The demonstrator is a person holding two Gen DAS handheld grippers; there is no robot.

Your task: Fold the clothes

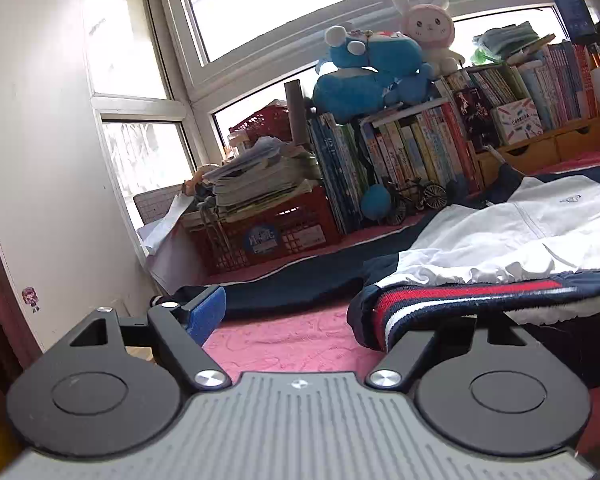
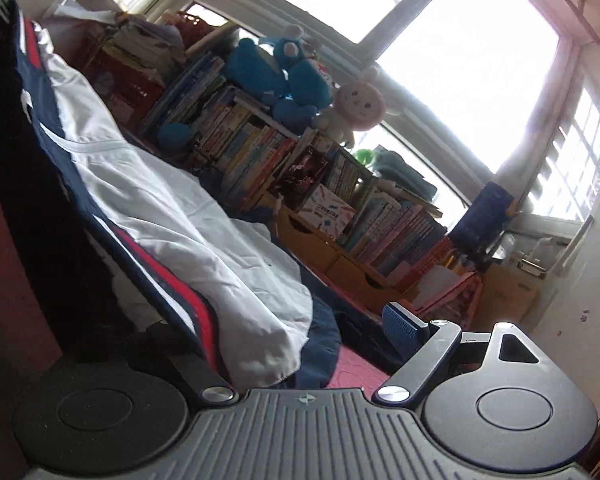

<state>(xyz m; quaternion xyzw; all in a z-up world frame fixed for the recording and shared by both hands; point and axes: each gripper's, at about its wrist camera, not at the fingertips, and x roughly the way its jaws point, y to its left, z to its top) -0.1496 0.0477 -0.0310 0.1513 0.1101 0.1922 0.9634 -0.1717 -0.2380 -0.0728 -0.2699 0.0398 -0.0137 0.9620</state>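
Observation:
A white and navy jacket point(image 1: 512, 240) with a red, white and navy striped hem point(image 1: 460, 298) lies spread on the pink cover point(image 1: 292, 340). My left gripper point(image 1: 324, 312) is open at the hem's left corner. Its left finger point(image 1: 206, 312) shows a blue pad; the right finger is hidden under the hem. In the right wrist view the same jacket point(image 2: 172, 216) runs from the far left to the near middle. My right gripper point(image 2: 292, 344) is open at the hem's right corner point(image 2: 196, 304). Its right finger point(image 2: 404, 328) is free; the left finger is under the cloth.
A row of books point(image 1: 412, 152) with blue and pink plush toys point(image 1: 372, 76) on top lines the back by the windows. A red crate point(image 1: 268, 228) holds stacked papers. Wooden drawers point(image 2: 340, 264) stand under more books. A white wall point(image 1: 40, 160) is at the left.

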